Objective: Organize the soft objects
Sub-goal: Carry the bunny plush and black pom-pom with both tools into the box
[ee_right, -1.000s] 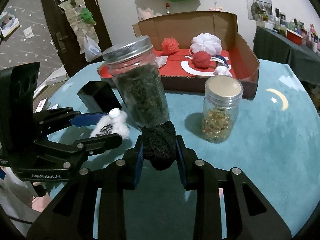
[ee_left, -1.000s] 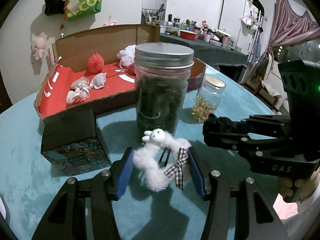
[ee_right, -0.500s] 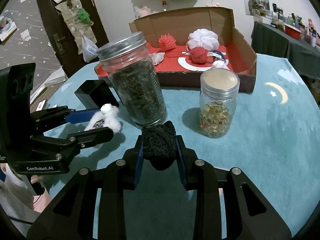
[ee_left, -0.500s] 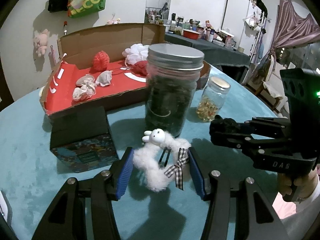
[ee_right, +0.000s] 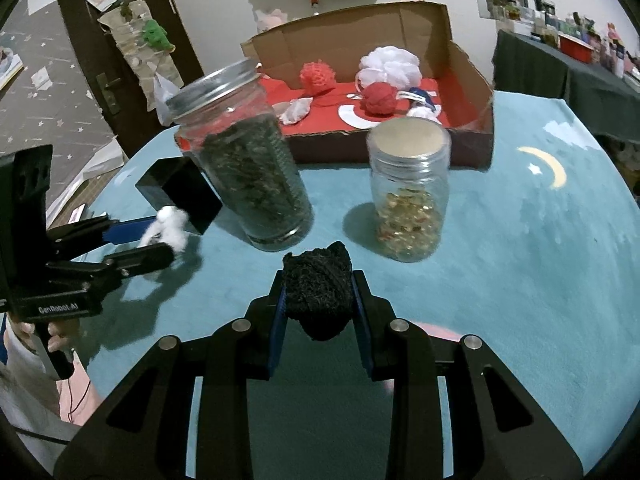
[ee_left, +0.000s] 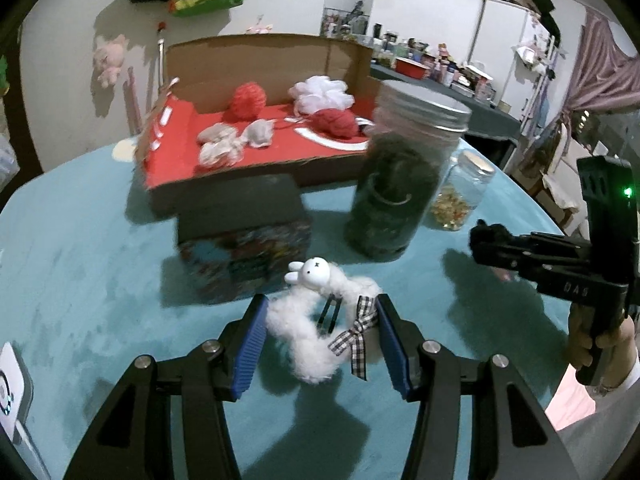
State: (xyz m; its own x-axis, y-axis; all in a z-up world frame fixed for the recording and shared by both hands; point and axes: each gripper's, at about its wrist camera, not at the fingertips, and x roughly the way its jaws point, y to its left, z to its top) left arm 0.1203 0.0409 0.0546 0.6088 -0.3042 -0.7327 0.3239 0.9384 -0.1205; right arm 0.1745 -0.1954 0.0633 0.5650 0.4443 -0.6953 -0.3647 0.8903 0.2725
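So both tongs are loaded up: the left tongs (ee_left: 320, 340) are squeezed onto a fluffy white bunny hair tie (ee_left: 320, 320) with a plaid bow, and the right tongs (ee_right: 318, 308) are clamped on a black knitted ball (ee_right: 318, 288). Both get held above the teal counter (ee_right: 520, 260), near a tall jar (ee_right: 252, 176) of dark stuff and a small jar (ee_right: 408, 192). Behind those sits a cardboard box (ee_left: 260, 60) with red and white puffs inside, and a dark little box (ee_left: 244, 224) next to it.
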